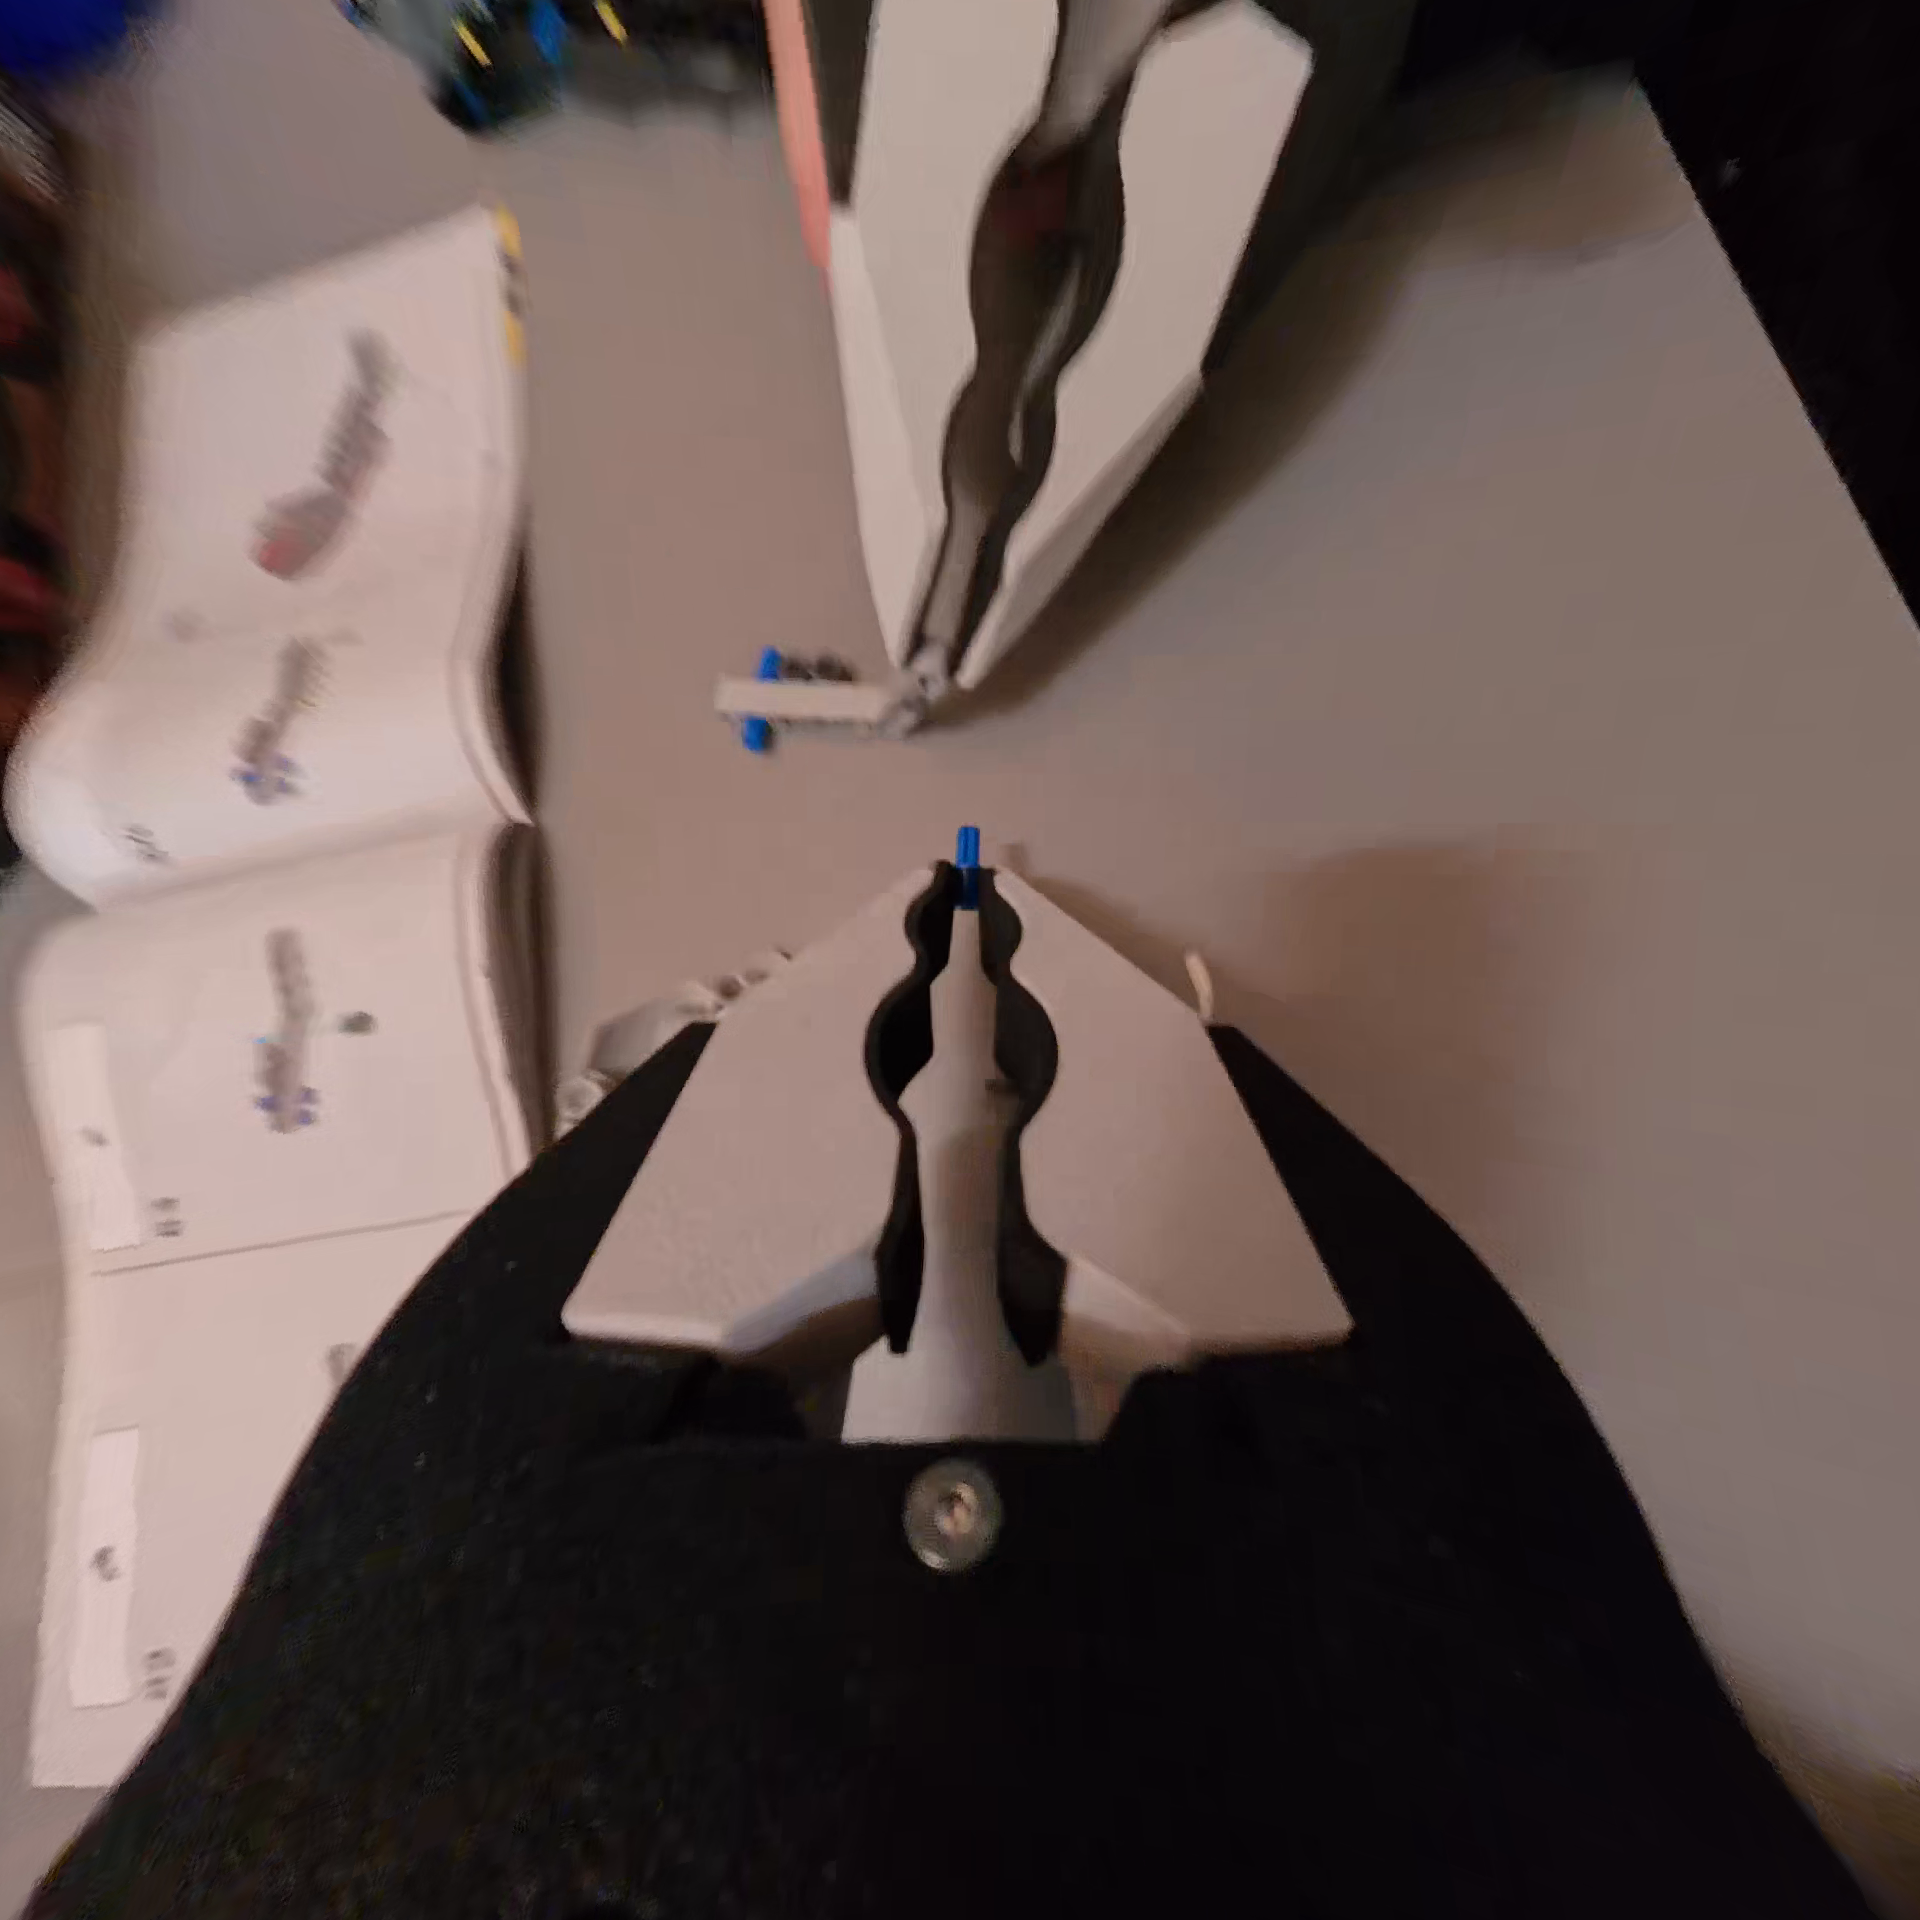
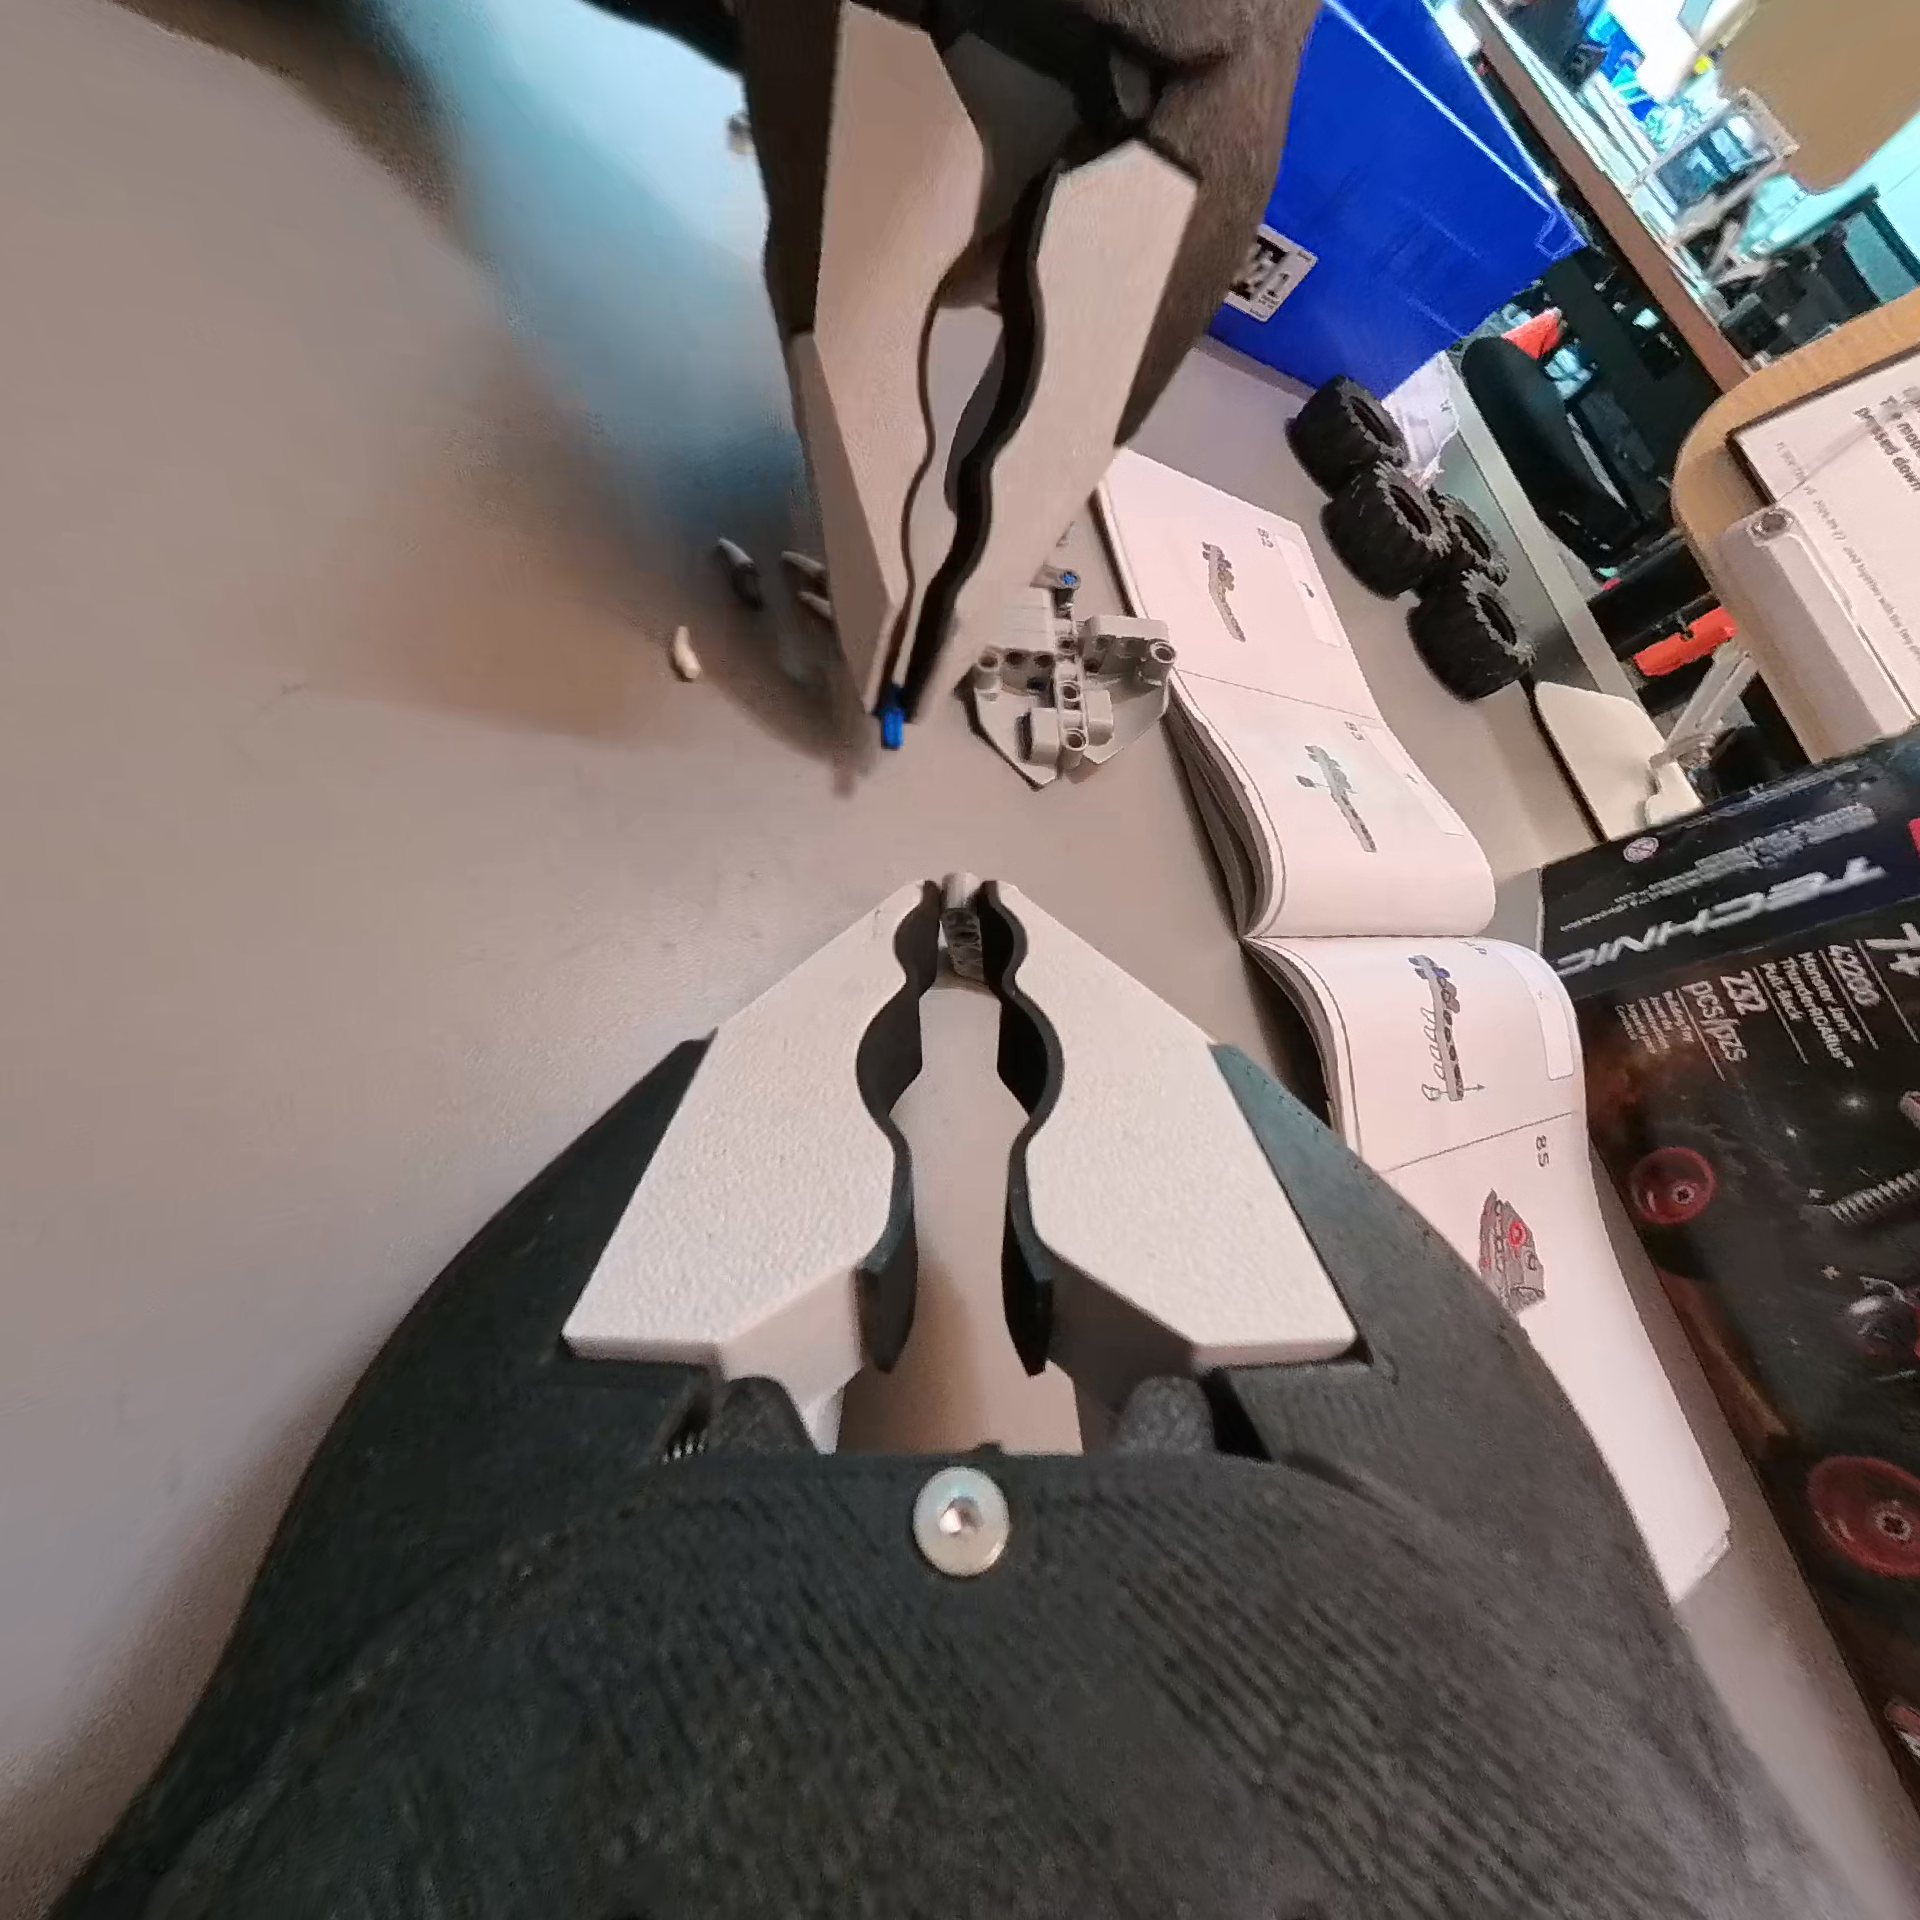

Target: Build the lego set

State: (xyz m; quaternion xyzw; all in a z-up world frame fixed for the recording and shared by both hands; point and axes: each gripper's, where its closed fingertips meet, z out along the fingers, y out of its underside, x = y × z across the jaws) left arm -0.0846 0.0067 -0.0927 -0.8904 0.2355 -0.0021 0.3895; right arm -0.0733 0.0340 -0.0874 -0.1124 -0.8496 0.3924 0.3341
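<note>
Right, both claws loaded. Left gripper (image 1: 966, 878) is clenched on a small blue pin (image 1: 967, 850), which pokes out past the fingertips above the grey table (image 1: 1455, 727). Right gripper (image 2: 961, 894) is clamped on one end of a light grey beam (image 1: 805, 699); the beam already carries a blue pin (image 1: 767, 665) and dark pins near its far end, held just off the table. Using the open instruction booklet (image 2: 1340, 748) as the landmark: the two grippers face each other tip to tip beside it, apart, not touching. A grey sub-assembly (image 2: 1070, 696) lies just beside the booklet's edge. Black tyres (image 2: 1392, 509) are stacked behind the booklet, and the set box (image 2: 1766, 1091) lies against its other side. A few loose pins (image 2: 738, 571) lie farther off.
</note>
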